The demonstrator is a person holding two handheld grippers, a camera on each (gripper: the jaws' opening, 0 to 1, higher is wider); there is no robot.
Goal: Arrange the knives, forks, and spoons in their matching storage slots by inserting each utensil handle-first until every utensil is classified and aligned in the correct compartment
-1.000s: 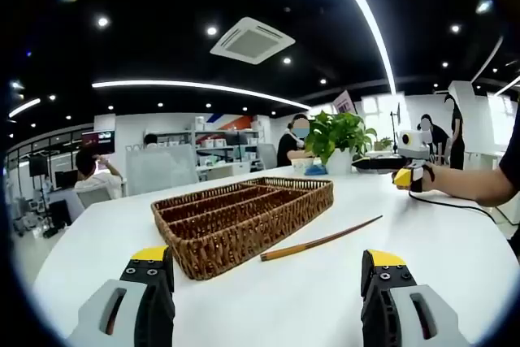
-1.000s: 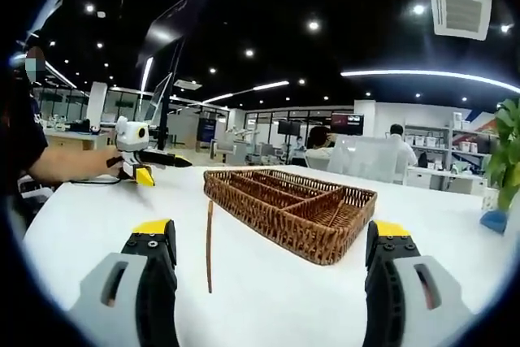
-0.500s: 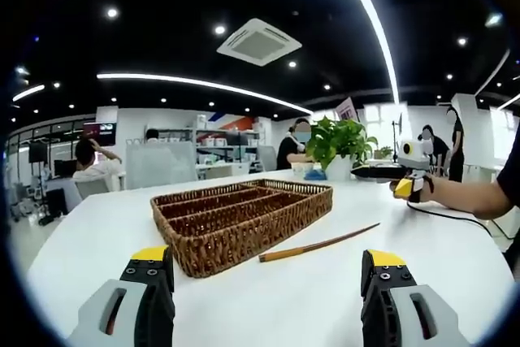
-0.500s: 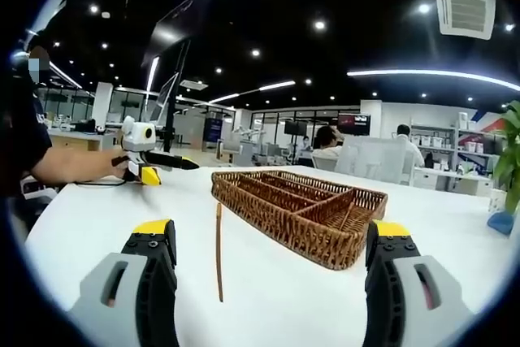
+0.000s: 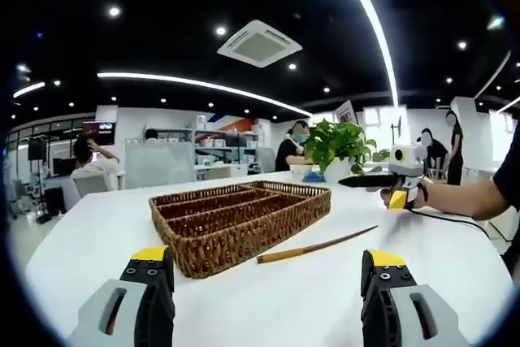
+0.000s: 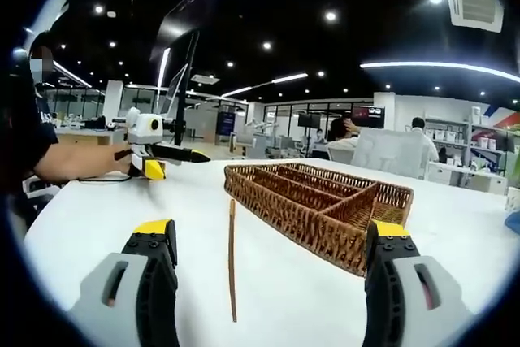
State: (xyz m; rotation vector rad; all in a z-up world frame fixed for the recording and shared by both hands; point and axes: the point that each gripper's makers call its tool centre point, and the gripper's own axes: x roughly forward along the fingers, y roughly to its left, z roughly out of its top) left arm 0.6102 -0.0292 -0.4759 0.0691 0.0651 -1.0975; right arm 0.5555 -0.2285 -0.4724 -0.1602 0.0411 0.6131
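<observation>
Tray [image 5: 240, 219]: woven wicker, rectangular, long divided slots
Stick [image 5: 317, 245]: slim wooden, flat beside tray
Counter [image 5: 301, 298]: smooth white
Left tool [image 5: 268, 282]: spread wide
Right tool [image 6: 272, 282]: spread wide

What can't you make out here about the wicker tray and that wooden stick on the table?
- Left gripper view: the wicker tray's compartment floors are hidden by its near wall.
- Right gripper view: the tray's far compartments are hidden behind its dividers, so whether any utensil lies inside is unclear.
- Both views: the wooden stick is too thin to tell if it is one chopstick or two.
</observation>
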